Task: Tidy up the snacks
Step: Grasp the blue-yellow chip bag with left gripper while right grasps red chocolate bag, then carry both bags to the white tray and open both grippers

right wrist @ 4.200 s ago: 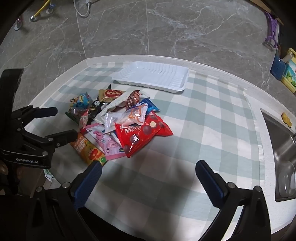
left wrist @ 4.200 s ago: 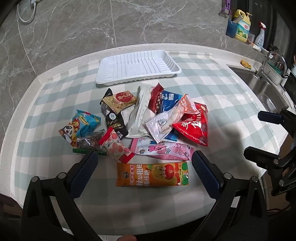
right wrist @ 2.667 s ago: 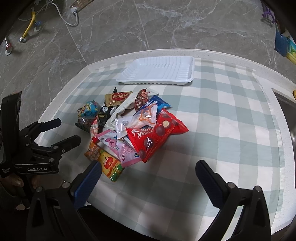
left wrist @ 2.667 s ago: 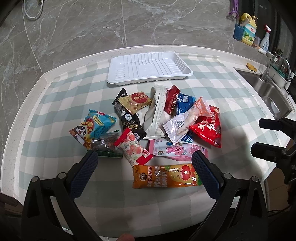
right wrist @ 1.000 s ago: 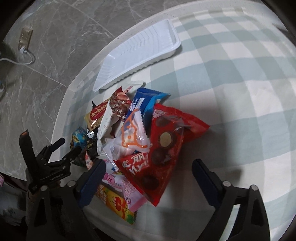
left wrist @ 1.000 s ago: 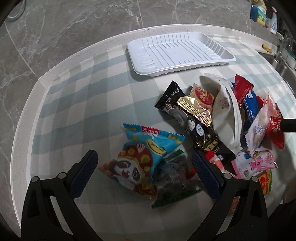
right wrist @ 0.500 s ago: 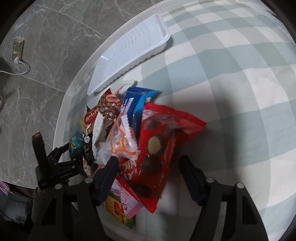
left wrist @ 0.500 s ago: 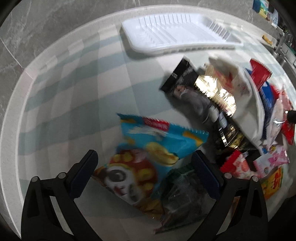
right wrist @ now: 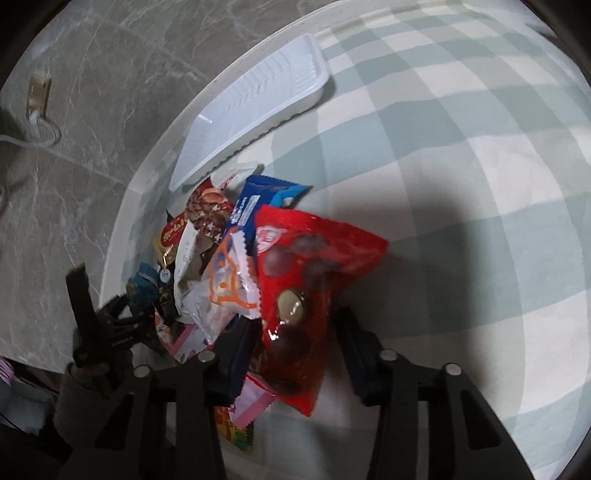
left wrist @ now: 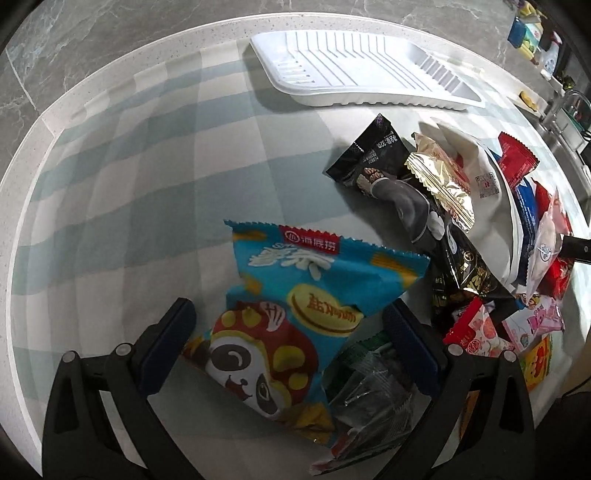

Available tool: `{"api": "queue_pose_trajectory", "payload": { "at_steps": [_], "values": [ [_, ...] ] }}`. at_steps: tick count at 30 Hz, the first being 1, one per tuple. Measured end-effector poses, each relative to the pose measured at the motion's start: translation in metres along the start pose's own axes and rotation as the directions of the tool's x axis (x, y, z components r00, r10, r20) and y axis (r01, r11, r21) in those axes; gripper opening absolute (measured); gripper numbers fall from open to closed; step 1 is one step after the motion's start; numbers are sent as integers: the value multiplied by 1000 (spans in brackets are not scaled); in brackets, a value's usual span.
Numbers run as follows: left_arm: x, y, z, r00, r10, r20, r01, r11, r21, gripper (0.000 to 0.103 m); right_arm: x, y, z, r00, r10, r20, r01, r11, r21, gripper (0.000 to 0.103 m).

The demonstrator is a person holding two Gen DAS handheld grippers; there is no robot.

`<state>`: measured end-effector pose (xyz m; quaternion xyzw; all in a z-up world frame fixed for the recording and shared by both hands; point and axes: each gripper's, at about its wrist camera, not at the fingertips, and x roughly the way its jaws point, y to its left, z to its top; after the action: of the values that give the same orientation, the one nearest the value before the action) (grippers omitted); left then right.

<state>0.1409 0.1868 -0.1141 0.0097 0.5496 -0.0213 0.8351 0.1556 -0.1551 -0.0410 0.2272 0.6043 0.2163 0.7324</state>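
Observation:
A pile of snack packets lies on the checked tablecloth. My left gripper (left wrist: pixel 290 325) is open, its fingers on either side of a blue panda chip bag (left wrist: pixel 295 314) at the pile's left end. My right gripper (right wrist: pixel 295 332) is partly closed around a red chocolate-ball bag (right wrist: pixel 303 280) at the pile's right side; the fingers stand at the bag's edges. The empty white tray (left wrist: pixel 354 70) sits at the far edge of the table and also shows in the right wrist view (right wrist: pixel 255 99). The left gripper shows in the right wrist view (right wrist: pixel 122 314).
A black packet (left wrist: pixel 373 158), a gold packet (left wrist: pixel 439 177), a white bag (left wrist: pixel 491 206), a clear green-edged packet (left wrist: pixel 369 384) and pink and orange packets lie in the pile. A sink and bottles (left wrist: pixel 532 26) are at the far right. The table edge curves on the left.
Both grippers have come down from above the table onto the pile. The left has closed in on the panda bag; the right has narrowed around the red bag.

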Motion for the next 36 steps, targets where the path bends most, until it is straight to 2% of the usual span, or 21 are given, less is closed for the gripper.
{"api": "queue_pose_trajectory", "payload": {
  "at_steps": [4,6,8,11,14,19,28,36],
  "values": [
    [-3,-1,-1,1000,-7,-4,7,1000,1,100,-1,0,-1,1000,3,2,-3,1000,-6,36],
    [-6,-3,-1,1000,-12,2,12,1000,8,90,-1,-1,-1,1000,19,6,-19,1000,-3,34],
    [-13,-6,-2,1000,-21,14,21,1000,23,59,-1,-2,-1,1000,30,5,-30,1000,3,33],
    [-17,-4,-1,999,-33,4,33,999,26,45,-2,-5,0,999,53,3,-53,998,14,31],
    [-21,-2,0,999,-47,-7,47,999,13,38,-5,-6,3,998,65,2,-65,998,10,29],
    [-30,-4,0,997,-77,-7,77,997,7,36,-15,-11,12,996,90,9,-90,996,9,25],
    [-62,-1,24,983,-174,55,176,983,-43,36,-42,-29,38,978,201,55,-206,973,108,25],
    [-82,-3,64,957,-271,106,277,959,-55,36,-52,-19,71,969,240,62,-245,966,86,25]
  ]
}}
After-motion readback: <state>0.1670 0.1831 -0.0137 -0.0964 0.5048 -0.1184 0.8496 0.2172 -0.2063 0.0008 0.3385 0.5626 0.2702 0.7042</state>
